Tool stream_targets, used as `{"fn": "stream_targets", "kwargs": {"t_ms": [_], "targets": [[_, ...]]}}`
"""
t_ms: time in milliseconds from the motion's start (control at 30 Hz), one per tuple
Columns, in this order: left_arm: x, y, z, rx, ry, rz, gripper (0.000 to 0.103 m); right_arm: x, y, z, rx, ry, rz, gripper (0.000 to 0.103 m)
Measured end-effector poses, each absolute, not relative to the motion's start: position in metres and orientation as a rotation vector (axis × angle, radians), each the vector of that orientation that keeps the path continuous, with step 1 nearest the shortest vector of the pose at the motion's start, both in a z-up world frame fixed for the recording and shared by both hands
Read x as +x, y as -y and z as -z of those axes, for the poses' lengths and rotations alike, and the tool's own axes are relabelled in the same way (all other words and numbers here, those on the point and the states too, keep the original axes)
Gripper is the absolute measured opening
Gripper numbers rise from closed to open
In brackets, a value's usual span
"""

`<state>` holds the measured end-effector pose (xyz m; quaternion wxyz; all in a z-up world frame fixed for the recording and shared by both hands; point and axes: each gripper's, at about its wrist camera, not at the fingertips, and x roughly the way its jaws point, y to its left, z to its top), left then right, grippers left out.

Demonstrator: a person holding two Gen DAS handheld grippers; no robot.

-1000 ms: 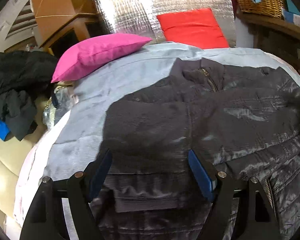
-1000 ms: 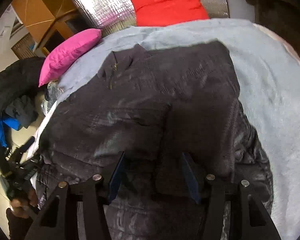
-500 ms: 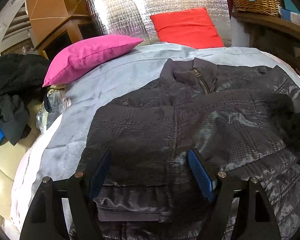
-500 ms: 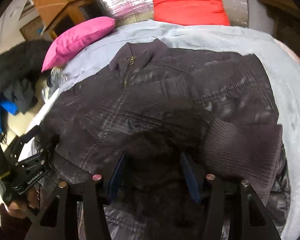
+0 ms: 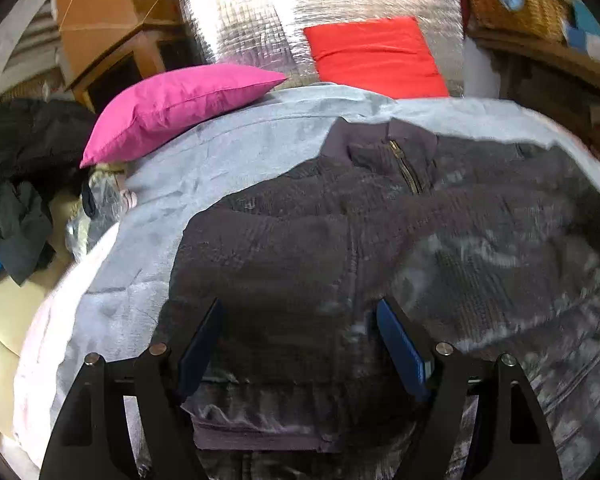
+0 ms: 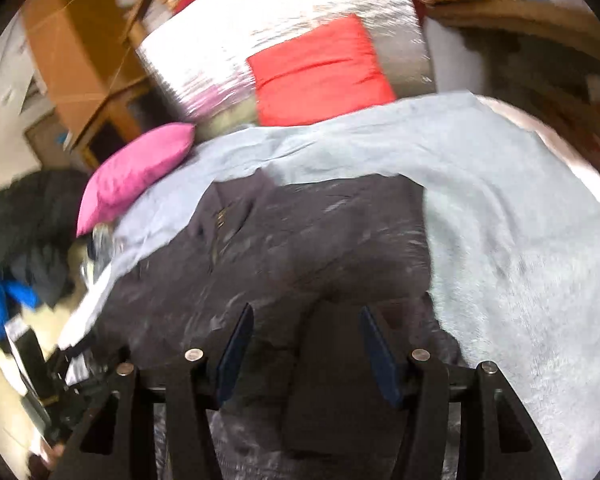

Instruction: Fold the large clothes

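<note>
Two claws: both stand with jaws spread apart, and no cloth can be seen pinched between the pads in either view.
Left claw [image 5: 298, 344]: bottom centre of the left wrist view, released, hanging over the near part of the jacket with a folded sleeve and its cuff lying below and between the blue pads.
Right claw [image 6: 306, 344]: bottom centre of the right wrist view, released, over dark cloth that runs between its pads; this view is blurred.
Jacket [image 5: 380, 248]: dark, quilted and shiny, spread flat across the middle and lower right of the left wrist view, collar and brass zip toward the top centre of the garment.
Jacket in the right view [image 6: 300, 240]: fills the centre and lower left, collar at its upper left.
Blanket [image 5: 228, 160]: pale blue-grey, under the jacket, showing along its left and upper sides; in the right wrist view it fills the right half.
Pink pillow [image 5: 176, 108]: upper left, resting on the blanket's far edge.
Red pillow [image 5: 374, 58]: top centre, leaning on a silver foil panel [image 5: 300, 12].
Basket [image 5: 512, 4]: wicker, top right corner.
Dark clothes pile [image 5: 16, 184]: far left edge, beside the bed.
</note>
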<state>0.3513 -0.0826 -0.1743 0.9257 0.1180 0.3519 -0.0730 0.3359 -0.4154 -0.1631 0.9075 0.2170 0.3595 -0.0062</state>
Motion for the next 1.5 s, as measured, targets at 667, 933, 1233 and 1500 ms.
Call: {"fn": "stream_targets", "kwargs": {"t_ms": [667, 933, 1233, 1500], "targets": [[0.444, -0.024, 0.218, -0.338, -1.015, 0.113, 0.076, 0.411, 0.49, 0.228, 0.776, -0.831, 0.001, 0.072], [0.438, -0.018, 0.208, -0.302, -0.979, 0.103, 0.058, 0.406, 0.446, 0.197, 0.535, -0.781, 0.038, 0.037], [0.421, -0.023, 0.194, -0.245, -0.995, 0.08, 0.078, 0.392, 0.447, 0.198, 0.542, -0.876, 0.047, 0.067], [0.398, -0.048, 0.194, -0.251, -1.002, 0.094, 0.084, 0.338, 0.474, 0.207, 0.593, -0.899, 0.028, 0.074]]}}
